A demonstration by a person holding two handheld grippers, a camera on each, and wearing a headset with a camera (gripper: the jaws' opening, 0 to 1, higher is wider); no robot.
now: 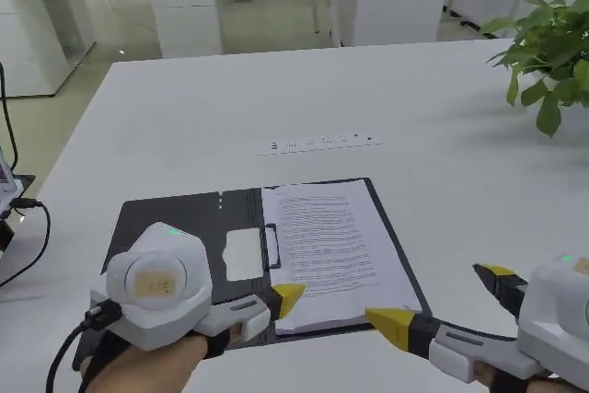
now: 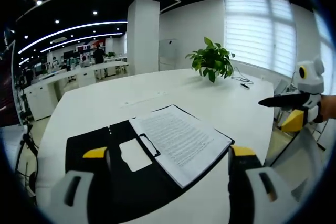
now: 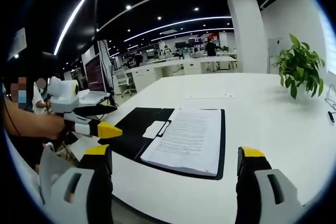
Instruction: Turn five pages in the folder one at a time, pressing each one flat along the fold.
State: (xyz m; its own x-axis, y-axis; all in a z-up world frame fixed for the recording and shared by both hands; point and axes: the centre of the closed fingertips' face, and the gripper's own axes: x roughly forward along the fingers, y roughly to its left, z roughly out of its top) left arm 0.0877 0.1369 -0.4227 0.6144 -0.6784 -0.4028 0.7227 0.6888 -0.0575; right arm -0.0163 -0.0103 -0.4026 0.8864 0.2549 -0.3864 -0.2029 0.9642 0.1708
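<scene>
A black folder [image 1: 175, 227] lies open on the white table [image 1: 276, 98], its bare left cover carrying a small white label [image 1: 243, 254]. A stack of printed pages [image 1: 331, 246] lies flat on its right half. My left gripper [image 1: 276, 301] hovers over the folder's near left corner, open and empty; one yellow tip shows there. In the left gripper view the jaws [image 2: 168, 153] frame the pages [image 2: 178, 137]. My right gripper [image 1: 444, 299] is open and empty just off the folder's near right corner. Its own view [image 3: 174, 150] looks across the pages [image 3: 191, 135] and folder [image 3: 136, 124].
A potted plant [image 1: 548, 62] stands at the table's far right. A flush socket strip [image 1: 317, 143] sits in the tabletop beyond the folder. Cables [image 1: 28, 227] hang off the left edge. A monitor [image 3: 97, 77] stands to the left. Office desks fill the background.
</scene>
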